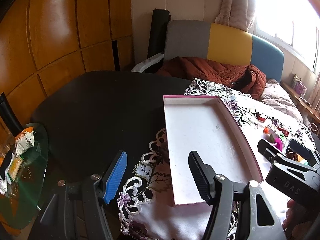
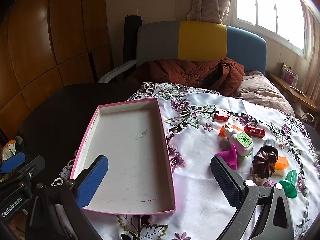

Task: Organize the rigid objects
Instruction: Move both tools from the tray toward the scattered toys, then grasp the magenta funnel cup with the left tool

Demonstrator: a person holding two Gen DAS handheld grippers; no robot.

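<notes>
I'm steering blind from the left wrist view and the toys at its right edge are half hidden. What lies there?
Observer: A pink funnel lies nearest the right tool, just beyond its black finger.
Operator: Anything behind it?
Observer: A white block with a green face sits right behind the funnel, touching it.
Operator: Is the tray loaded yet?
Observer: No, the pink-rimmed tray is empty; all the toys lie on the cloth to its right.
Operator: Right tool holding something?
Observer: No, its jaws are open and hold nothing.
</notes>
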